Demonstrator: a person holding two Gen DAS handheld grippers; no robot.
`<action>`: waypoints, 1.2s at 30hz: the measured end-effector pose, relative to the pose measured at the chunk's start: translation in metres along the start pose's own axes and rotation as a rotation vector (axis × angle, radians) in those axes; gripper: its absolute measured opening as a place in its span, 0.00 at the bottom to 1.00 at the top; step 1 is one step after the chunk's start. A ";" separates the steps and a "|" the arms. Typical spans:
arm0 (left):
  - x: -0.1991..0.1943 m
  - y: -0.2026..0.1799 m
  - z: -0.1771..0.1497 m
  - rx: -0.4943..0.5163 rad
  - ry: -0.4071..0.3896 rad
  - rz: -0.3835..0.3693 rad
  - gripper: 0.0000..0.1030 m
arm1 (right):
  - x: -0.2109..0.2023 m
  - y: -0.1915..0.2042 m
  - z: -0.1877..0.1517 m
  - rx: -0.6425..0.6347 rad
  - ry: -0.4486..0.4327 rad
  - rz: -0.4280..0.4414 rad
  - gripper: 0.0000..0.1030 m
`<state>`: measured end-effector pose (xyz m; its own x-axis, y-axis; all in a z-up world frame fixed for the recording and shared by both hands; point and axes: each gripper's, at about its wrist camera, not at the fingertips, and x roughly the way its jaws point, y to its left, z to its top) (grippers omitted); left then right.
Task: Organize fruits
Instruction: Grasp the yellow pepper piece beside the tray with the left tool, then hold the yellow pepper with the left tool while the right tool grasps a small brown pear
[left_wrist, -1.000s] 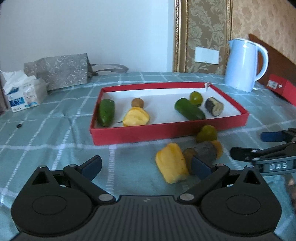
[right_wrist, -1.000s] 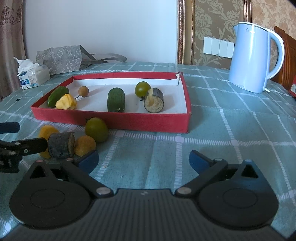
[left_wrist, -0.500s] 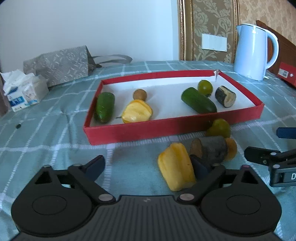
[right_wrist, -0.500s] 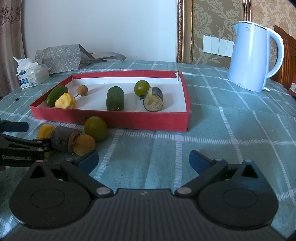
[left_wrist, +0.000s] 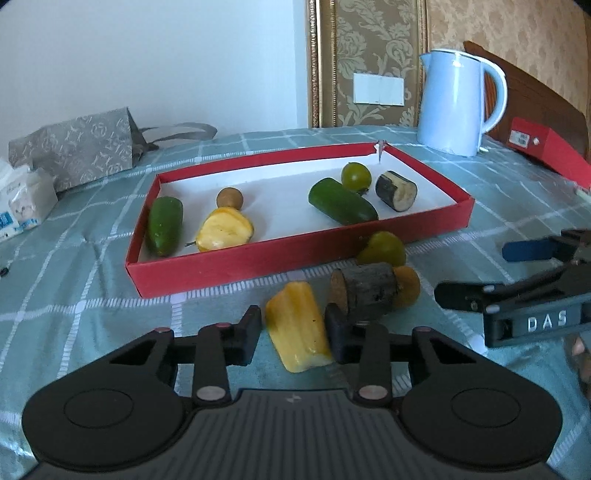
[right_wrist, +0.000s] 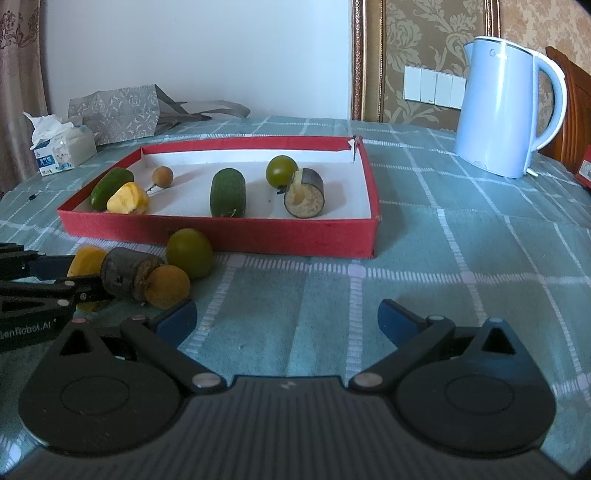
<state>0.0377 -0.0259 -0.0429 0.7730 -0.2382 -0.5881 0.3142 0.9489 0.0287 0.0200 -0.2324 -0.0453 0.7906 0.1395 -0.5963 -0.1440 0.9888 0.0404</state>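
Note:
A red tray (left_wrist: 258, 258) (right_wrist: 221, 236) on the checked cloth holds several fruits. In front of it lie a yellow fruit piece (left_wrist: 297, 326), a dark log-like piece (left_wrist: 364, 293) (right_wrist: 127, 273), a small orange fruit (left_wrist: 406, 286) (right_wrist: 168, 286) and a green round fruit (left_wrist: 382, 249) (right_wrist: 188, 251). My left gripper (left_wrist: 293, 334) has closed around the yellow piece, one finger on each side. My right gripper (right_wrist: 288, 317) is open and empty over bare cloth, to the right of the loose fruits; it also shows in the left wrist view (left_wrist: 517, 273).
A light blue kettle (left_wrist: 458, 103) (right_wrist: 509, 110) stands behind the tray at the right. A red box (left_wrist: 546, 147) lies far right. A grey paper bag (left_wrist: 77, 147) (right_wrist: 122, 110) and a tissue pack (right_wrist: 62, 147) sit far left.
My left gripper has moved forward to the yellow piece and narrowed its jaws onto it. The right gripper has barely moved.

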 end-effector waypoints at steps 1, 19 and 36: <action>0.001 0.000 0.000 -0.005 -0.001 -0.003 0.37 | 0.000 0.001 0.000 -0.002 0.002 -0.001 1.00; -0.009 0.020 -0.005 -0.039 -0.033 0.162 0.30 | -0.005 -0.004 0.000 0.017 -0.032 0.036 0.95; -0.011 0.047 -0.008 -0.095 -0.016 0.194 0.30 | -0.001 0.047 0.002 -0.228 -0.034 0.131 0.75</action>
<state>0.0396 0.0230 -0.0416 0.8230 -0.0520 -0.5657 0.1059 0.9924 0.0628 0.0133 -0.1862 -0.0411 0.7753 0.2706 -0.5707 -0.3736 0.9250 -0.0689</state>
